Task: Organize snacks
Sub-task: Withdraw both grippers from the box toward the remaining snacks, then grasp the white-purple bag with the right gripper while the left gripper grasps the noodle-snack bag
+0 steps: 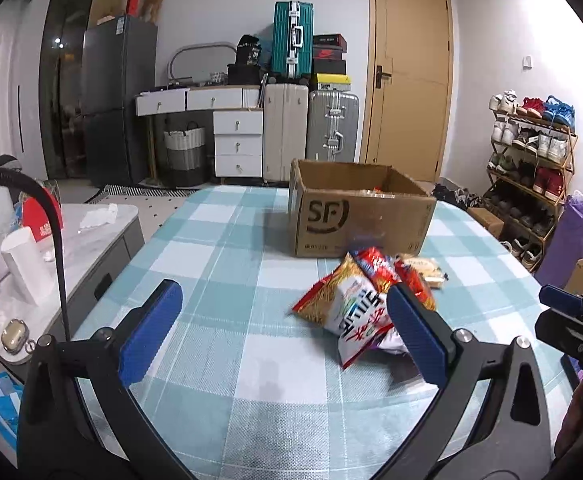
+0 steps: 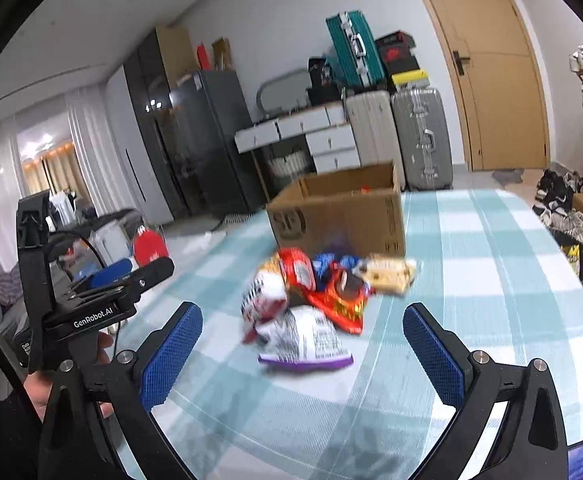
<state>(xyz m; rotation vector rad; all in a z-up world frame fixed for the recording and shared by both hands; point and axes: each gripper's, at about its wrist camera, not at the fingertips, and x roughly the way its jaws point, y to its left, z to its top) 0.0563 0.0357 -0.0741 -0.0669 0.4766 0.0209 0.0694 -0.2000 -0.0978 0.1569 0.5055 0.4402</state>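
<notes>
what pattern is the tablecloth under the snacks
A light teal and white check on the tablecloth, clearest in the left wrist view.

Both tools share one build: the left gripper and the right gripper have matte black, triangular-braced arms — each ending in a blue pad with a fine waffle texture. Silver round screw heads sit at the arm joints. The left unit's black body carries white "GenRobot.AI" lettering, a thin black cable beside it — bare skin of the hand shows beneath.
</notes>
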